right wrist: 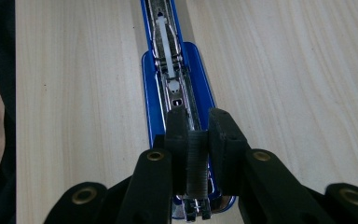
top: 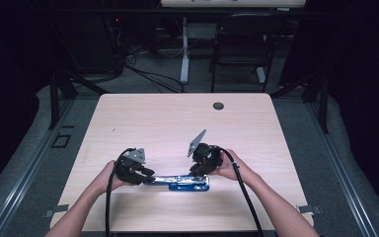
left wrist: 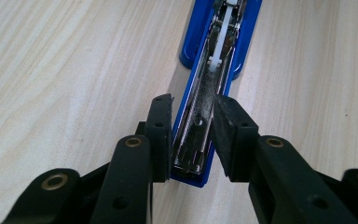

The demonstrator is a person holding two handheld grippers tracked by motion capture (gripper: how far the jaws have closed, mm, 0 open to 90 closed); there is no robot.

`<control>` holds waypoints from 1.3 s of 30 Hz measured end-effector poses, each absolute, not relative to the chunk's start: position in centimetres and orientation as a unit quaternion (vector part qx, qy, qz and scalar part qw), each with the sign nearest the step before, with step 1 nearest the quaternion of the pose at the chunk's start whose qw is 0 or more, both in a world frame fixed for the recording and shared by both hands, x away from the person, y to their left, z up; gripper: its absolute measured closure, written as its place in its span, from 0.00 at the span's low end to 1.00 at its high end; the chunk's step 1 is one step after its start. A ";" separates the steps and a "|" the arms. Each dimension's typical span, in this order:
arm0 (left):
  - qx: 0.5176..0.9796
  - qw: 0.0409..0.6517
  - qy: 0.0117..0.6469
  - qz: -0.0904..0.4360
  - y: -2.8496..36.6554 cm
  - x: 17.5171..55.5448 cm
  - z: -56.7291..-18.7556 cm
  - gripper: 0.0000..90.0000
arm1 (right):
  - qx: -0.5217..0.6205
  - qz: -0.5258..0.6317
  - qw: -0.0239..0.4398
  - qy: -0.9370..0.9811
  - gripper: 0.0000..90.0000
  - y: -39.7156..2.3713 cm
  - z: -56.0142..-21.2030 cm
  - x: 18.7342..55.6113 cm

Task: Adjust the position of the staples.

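The blue stapler (top: pixel 180 181) lies opened flat on the bench (top: pixel 177 123). It looks hard, shiny and slippery. The left gripper (left wrist: pixel 193 123) squeezes its metal rail; the right gripper (right wrist: pixel 198 135) pinches its other end.

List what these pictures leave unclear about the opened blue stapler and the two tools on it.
- Stapler, high view: too small to show whether staples are loaded.
- Right tool, right gripper view: its own jaws hide what they pinch at the stapler's near end.
- Left tool, left gripper view: the stapler's far end is cut off by the top edge.
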State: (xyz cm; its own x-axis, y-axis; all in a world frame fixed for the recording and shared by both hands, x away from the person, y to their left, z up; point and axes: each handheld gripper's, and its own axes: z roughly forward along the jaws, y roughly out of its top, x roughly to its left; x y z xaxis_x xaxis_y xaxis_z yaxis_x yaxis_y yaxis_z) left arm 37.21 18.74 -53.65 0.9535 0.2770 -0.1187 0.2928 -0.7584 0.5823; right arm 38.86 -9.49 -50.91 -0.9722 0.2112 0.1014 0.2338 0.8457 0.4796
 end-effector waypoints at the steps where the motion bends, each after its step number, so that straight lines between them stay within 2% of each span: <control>1: 0.938 0.313 0.152 -0.013 18.7 37.2 -53.6 0.77 | -0.113 -0.251 0.024 -0.961 0.88 -9.5 -50.9 38.9; 39: 0.938 0.311 0.152 -0.015 18.7 37.3 -53.7 0.77 | -0.073 -0.242 0.022 -0.967 0.87 -9.7 -51.6 38.8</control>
